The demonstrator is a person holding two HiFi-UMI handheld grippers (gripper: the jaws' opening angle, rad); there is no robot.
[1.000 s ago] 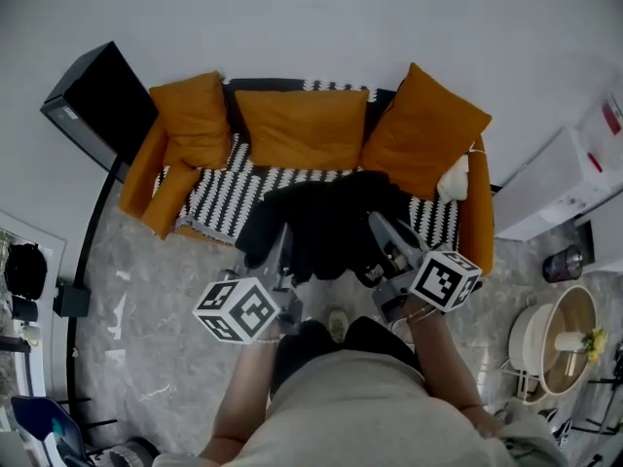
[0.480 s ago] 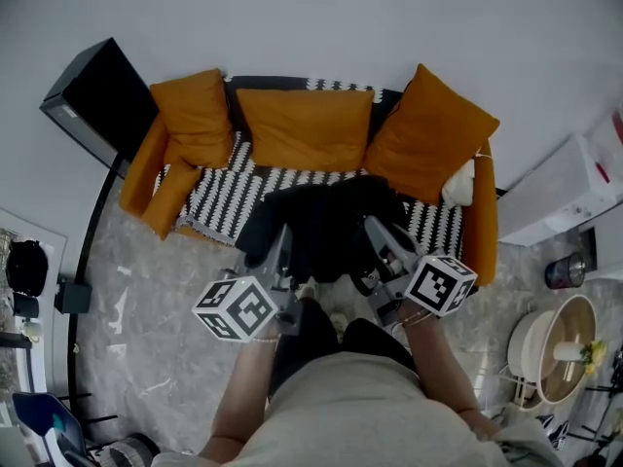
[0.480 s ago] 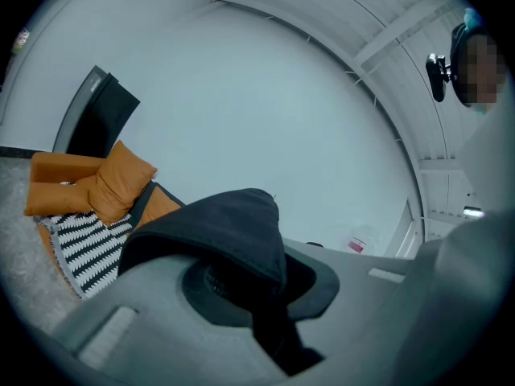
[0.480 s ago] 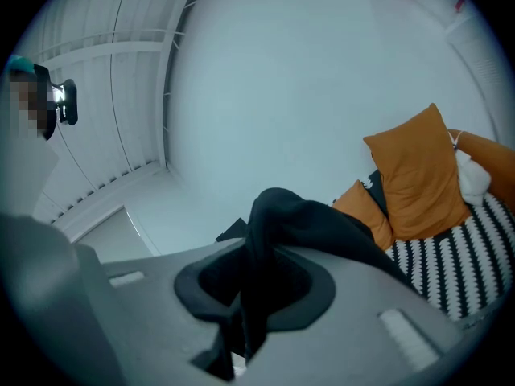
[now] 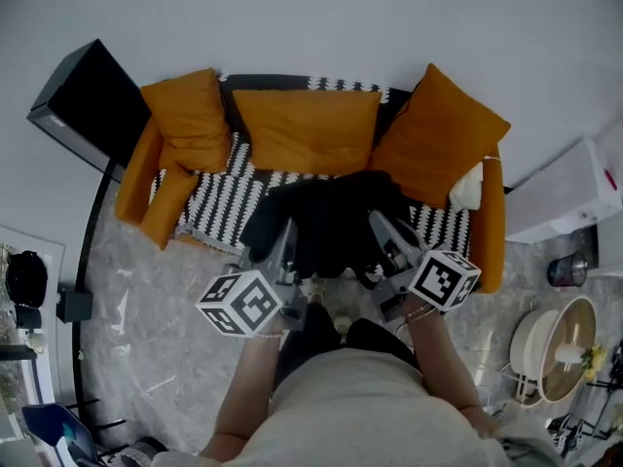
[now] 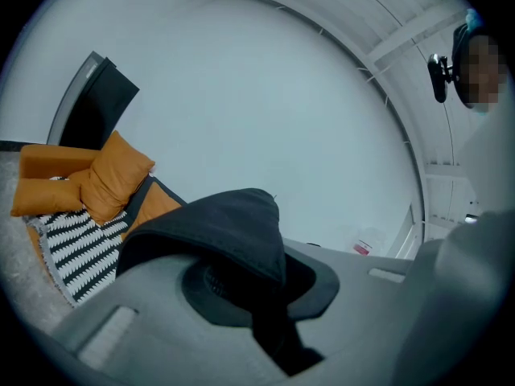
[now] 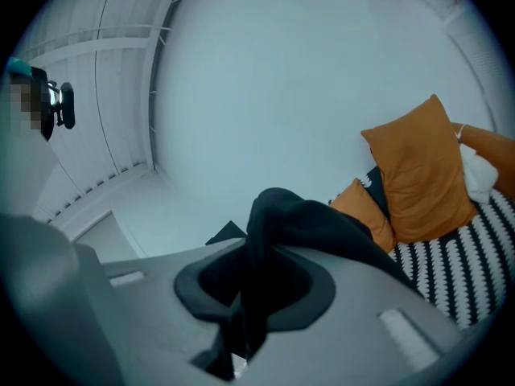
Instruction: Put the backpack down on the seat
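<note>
The backpack [image 5: 326, 217] hangs over the front edge of the orange sofa [image 5: 489, 236] (striped cover on the seat), in front of its middle cushion [image 5: 304, 129]. The left gripper [image 5: 284, 239] and right gripper [image 5: 383, 232] each pinch its black fabric, jaws narrow.

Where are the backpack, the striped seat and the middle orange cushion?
backpack [image 5: 326, 217], head view, middle of its black fabric.
striped seat [image 5: 219, 202], head view, bare left part of the cover.
middle orange cushion [image 5: 304, 129], head view, centre of its face.
</note>
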